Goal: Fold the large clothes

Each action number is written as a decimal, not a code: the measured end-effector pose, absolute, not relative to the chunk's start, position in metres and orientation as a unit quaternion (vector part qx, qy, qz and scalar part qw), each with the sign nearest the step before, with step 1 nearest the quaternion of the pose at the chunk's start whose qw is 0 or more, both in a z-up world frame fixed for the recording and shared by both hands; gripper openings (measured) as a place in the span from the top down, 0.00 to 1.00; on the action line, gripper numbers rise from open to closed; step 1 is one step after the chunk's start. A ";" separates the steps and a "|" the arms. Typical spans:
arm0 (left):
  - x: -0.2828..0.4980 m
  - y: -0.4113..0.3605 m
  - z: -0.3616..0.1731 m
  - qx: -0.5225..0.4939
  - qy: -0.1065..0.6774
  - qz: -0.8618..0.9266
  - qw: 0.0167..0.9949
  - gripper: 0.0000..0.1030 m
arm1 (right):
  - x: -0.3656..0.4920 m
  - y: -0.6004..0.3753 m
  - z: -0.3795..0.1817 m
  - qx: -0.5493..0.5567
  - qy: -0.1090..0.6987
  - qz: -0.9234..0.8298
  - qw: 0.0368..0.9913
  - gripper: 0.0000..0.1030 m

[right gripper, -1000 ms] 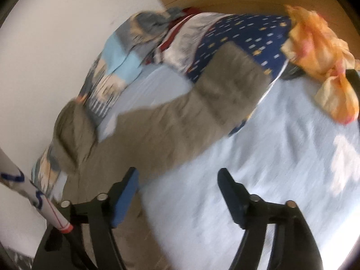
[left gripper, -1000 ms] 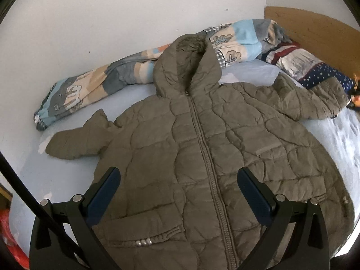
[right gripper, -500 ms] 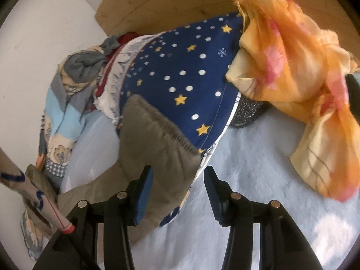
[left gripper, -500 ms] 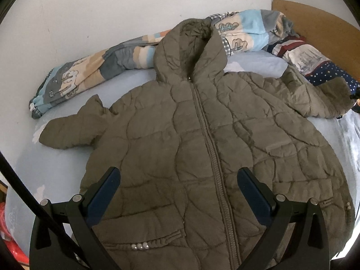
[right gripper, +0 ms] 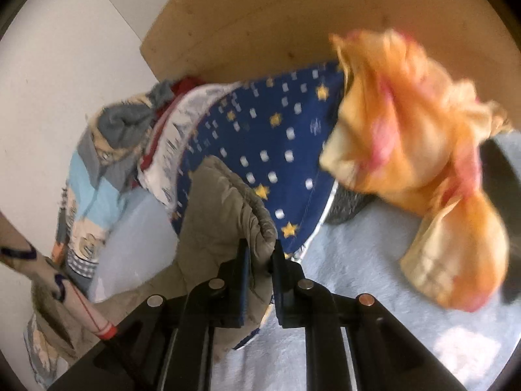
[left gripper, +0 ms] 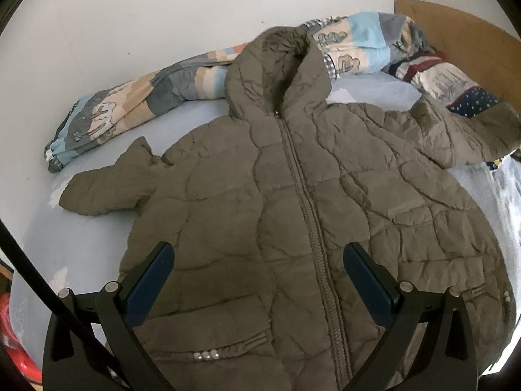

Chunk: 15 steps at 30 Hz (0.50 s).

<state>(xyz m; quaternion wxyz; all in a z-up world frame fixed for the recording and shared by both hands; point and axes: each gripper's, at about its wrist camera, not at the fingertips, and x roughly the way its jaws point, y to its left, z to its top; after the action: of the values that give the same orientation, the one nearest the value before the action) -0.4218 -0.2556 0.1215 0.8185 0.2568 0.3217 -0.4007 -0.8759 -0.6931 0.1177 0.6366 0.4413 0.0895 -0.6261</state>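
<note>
Olive quilted hooded jacket (left gripper: 293,211) spread flat on a pale blue bed (left gripper: 97,234).
Right gripper (right gripper: 260,257) pinches the jacket's sleeve cuff (right gripper: 241,215); left gripper (left gripper: 257,273) hovers wide open, empty.

Jacket (left gripper: 293,211) hem cut off at bottom; orange cloth (right gripper: 416,150) blurred.

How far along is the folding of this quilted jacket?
Barely started. Done: the jacket lies spread flat, zipped, on the bed, no fold made. In hand: the right gripper is shut on the sleeve cuff; the left gripper hovers open. Left: both sleeves, hood, body.
</note>
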 end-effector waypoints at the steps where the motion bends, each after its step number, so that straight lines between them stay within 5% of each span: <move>1: -0.419 -0.252 0.125 0.250 0.319 -0.399 0.822 0.00 | -0.873 -0.688 0.133 0.436 0.085 -0.624 0.643 0.87; 15: -0.363 -0.197 0.158 0.181 0.335 -0.348 0.856 0.00 | -0.676 -0.585 0.294 0.344 0.096 -0.503 0.787 0.87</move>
<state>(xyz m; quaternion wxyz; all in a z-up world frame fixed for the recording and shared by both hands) -0.3634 -0.1972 0.1583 0.8564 0.1813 0.3353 -0.3482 -0.6761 -0.5852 0.2939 0.7870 0.3437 0.0961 -0.5033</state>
